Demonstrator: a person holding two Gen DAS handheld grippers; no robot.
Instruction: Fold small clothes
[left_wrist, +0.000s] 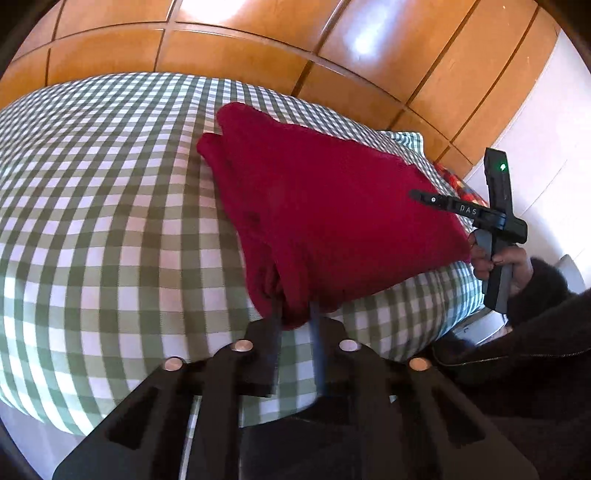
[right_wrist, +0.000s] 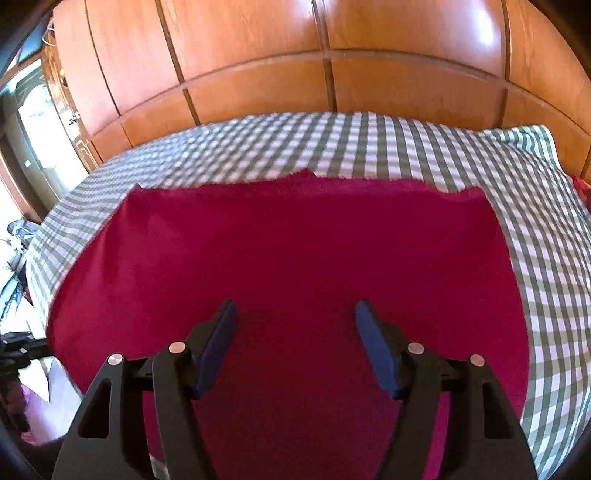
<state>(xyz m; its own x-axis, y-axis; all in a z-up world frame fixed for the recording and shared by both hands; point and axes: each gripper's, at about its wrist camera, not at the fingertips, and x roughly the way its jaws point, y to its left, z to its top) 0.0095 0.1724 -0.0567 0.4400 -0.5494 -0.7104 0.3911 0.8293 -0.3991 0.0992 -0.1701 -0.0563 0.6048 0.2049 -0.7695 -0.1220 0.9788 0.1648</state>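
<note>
In your left wrist view, your left gripper (left_wrist: 295, 314) pinches a bunched corner of the red cloth (left_wrist: 325, 221), which lies on the green checked bedcover (left_wrist: 92, 221); beyond the cloth, your other tool reads "DAS". In your right wrist view, your right gripper (right_wrist: 295, 347) hangs wide apart over the cloth (right_wrist: 288, 251).

Bright daylight throws glare patches on the glossy wooden wardrobe (left_wrist: 258, 48) at the far side. Fisheye bending curves everything toward the dark edges. The checked bedcover (right_wrist: 424, 147) looks slightly motion-blurred.
</note>
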